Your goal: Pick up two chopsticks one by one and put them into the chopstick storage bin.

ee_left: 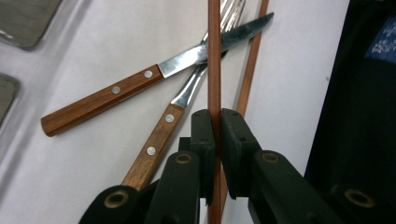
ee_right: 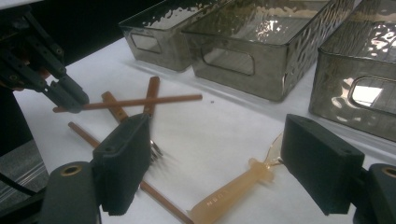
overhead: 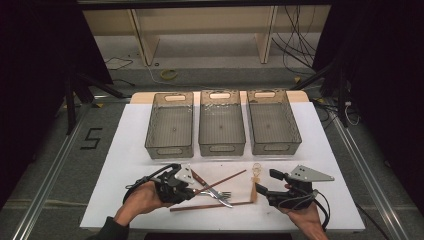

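A thin reddish-brown wooden chopstick (ee_left: 214, 60) sits clamped between the left gripper's (ee_left: 217, 122) jaws, crossing above the wood-handled knife (ee_left: 140, 81) and fork (ee_left: 163, 130) on the white table (overhead: 130, 150). The right gripper (ee_right: 215, 154) hovers wide apart over a translucent amber plastic spoon (ee_right: 233, 189), palm low near the table's front edge.

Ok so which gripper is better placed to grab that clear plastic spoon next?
Right. The right gripper is open with the plastic spoon lying on the table between its jaws, just ahead. The left gripper is already shut on a chopstick and sits farther from the spoon, beyond the knife and fork.
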Tool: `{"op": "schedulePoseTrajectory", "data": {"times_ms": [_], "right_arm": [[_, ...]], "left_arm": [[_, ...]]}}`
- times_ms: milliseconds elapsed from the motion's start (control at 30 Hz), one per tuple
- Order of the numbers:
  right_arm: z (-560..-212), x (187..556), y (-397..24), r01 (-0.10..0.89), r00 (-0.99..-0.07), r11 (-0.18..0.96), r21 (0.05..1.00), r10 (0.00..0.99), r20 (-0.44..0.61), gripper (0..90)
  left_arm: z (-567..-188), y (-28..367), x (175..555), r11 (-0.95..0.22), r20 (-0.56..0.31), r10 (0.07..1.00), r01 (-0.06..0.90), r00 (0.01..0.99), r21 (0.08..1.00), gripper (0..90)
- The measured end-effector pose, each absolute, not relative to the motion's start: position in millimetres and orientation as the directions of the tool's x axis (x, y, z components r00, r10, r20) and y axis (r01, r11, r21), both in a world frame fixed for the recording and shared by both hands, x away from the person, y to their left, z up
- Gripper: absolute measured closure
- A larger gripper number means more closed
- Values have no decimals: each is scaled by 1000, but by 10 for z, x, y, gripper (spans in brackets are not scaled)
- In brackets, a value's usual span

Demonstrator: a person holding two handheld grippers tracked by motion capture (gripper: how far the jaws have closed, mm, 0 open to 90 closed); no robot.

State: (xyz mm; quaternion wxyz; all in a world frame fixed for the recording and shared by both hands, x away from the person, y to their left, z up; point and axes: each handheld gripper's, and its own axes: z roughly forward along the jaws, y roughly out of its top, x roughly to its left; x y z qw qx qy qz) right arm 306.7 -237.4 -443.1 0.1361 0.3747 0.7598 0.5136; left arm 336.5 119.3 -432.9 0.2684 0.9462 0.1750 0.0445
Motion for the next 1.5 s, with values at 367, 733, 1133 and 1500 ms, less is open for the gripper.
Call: {"op": "schedulePoseTrajectory", "data": {"times_ms": [367, 733, 1133, 1500], "right_arm": [[-4436, 3069, -2369, 433, -682, 192, 881, 709, 181, 253], [-4437, 3070, -2373, 436, -681, 187, 880, 709, 186, 253], [-4443, 3075, -2373, 439, -680, 187, 879, 708, 189, 253], [-4447, 3081, -2380, 443, -679, 183, 878, 708, 195, 254]], "left_arm": [[-4185, 1338, 3509, -716, -17, 449, 372, 893, 591, 837], [-4012, 1540, 3714, -624, -27, 542, 424, 840, 657, 837], [-3961, 1699, 3955, -546, -50, 620, 477, 783, 689, 837], [-3819, 1791, 4256, -503, -29, 689, 506, 724, 701, 837]]}}
